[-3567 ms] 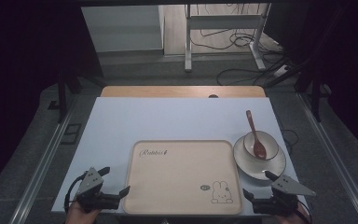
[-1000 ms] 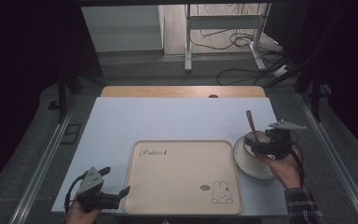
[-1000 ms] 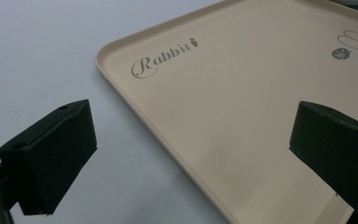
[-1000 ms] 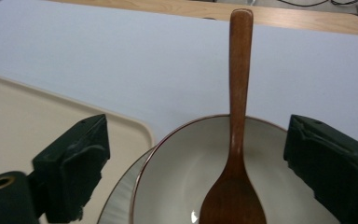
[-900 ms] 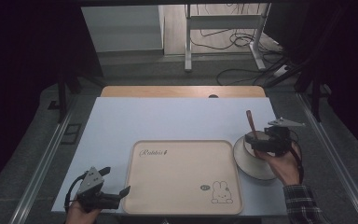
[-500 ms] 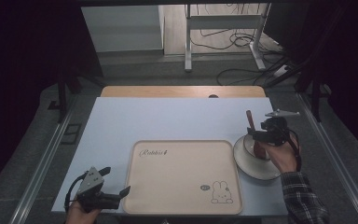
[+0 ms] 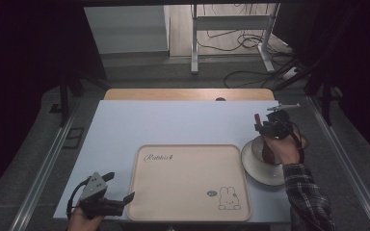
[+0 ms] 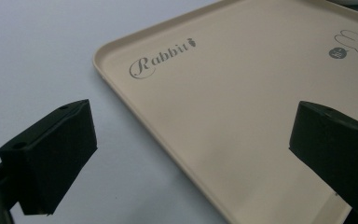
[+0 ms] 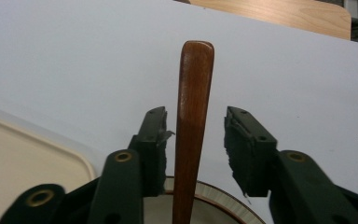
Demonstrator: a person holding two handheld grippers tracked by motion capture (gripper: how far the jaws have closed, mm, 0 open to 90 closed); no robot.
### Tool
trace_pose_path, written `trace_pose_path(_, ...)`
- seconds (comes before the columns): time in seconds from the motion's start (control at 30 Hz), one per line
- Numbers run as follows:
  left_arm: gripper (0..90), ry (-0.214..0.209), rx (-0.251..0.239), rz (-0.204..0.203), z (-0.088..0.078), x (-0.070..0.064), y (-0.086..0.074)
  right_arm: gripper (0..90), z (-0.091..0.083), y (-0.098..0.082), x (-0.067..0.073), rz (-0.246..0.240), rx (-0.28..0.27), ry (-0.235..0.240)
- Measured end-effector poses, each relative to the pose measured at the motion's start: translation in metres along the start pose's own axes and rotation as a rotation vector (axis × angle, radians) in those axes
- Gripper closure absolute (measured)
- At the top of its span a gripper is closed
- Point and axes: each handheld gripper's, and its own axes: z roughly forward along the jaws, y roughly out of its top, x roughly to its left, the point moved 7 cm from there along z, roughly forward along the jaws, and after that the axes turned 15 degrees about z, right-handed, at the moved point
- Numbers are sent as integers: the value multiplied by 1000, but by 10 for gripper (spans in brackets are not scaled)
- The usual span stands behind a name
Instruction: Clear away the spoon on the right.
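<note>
A brown wooden spoon [image 9: 193, 116] rests in a white dish [image 7: 260, 166] at the table's right side, its handle [image 7: 257, 118] pointing away from me. My right gripper [image 9: 196, 114] is open, one jaw on each side of the handle, with a small gap on the right. From above, that gripper [image 7: 265, 127] hovers over the dish's far rim. The beige tray [image 7: 188, 183] with a rabbit drawing lies in the middle front. My left gripper [image 7: 120, 202] sits by the tray's front left corner. Its jaws are open wide, with the tray [image 8: 242, 107] beyond them and nothing between them.
The white tabletop [image 7: 173, 125] stretches behind the tray. A wooden board [image 7: 188, 94] runs along the far edge. The dish's banded rim [image 9: 223, 200] lies under the right jaws. Cables [image 7: 250, 43] and desk legs stand on the floor beyond.
My right gripper has travelled from the front right corner to the dish, and its jaws now straddle the spoon handle. The left gripper has stayed put.
</note>
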Motion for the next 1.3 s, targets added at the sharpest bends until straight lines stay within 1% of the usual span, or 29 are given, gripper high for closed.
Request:
trace_pose_path(0.07,4,0,0,1,0,0,0,669,2,1,1,-4,14,-1)
trace_pose_path(0.1,4,0,0,0,0,0,0,727,4,1,1,-5,23,0)
trace_pose_path(0.13,4,0,0,1,0,0,0,756,4,1,2,-5,33,2)
trace_pose_path(0.17,4,0,0,1,0,0,0,763,5,1,3,3,51,6)
trace_pose_path(0.2,4,-1,0,1,0,0,0,770,6,0,6,-3,74,25)
trace_pose_path(0.27,4,-1,-1,1,0,0,0,771,6,0,7,-9,72,23)
trace_pose_path(0.37,4,-2,0,0,0,0,0,774,4,1,11,-29,84,38)
trace_pose_path(0.4,4,-2,0,1,0,0,0,774,2,3,12,-47,88,34)
trace_pose_path(0.43,4,-2,-1,1,0,0,0,774,2,3,12,-47,88,34)
trace_pose_path(0.47,4,-2,-1,1,0,0,0,774,-2,6,14,-54,88,43)
trace_pose_path(0.5,4,-2,0,0,0,0,0,774,-2,6,14,-54,88,43)
trace_pose_path(0.57,4,-2,1,1,0,0,0,775,-9,12,17,-75,84,48)
trace_pose_path(0.6,4,-2,1,1,0,0,0,775,-9,12,17,-75,84,48)
trace_pose_path(0.67,4,-2,1,1,0,0,0,775,-14,15,21,-97,83,61)
trace_pose_path(0.7,4,-2,2,1,0,0,0,775,-20,18,26,-125,84,62)
trace_pose_path(0.8,4,-2,2,3,0,-1,0,775,-27,20,34,-154,90,69)
trace_pose_path(0.83,4,-1,1,3,0,-1,0,775,-27,20,34,-154,90,69)
trace_pose_path(1.03,4,-2,2,3,1,-1,0,776,-39,23,51,-212,101,94)
trace_pose_path(1.07,4,-2,2,3,1,-1,0,775,-43,24,55,-218,100,103)
trace_pose_path(1.13,4,-2,3,4,1,-1,0,775,-45,25,57,-223,102,107)
trace_pose_path(1.17,4,-2,3,4,1,-1,0,776,-49,25,62,-232,106,120)
trace_pose_path(1.2,4,-3,3,4,1,-1,0,776,-49,25,62,-232,106,120)
trace_pose_path(1.3,4,-3,4,5,1,-1,0,776,-56,23,71,-252,113,131)
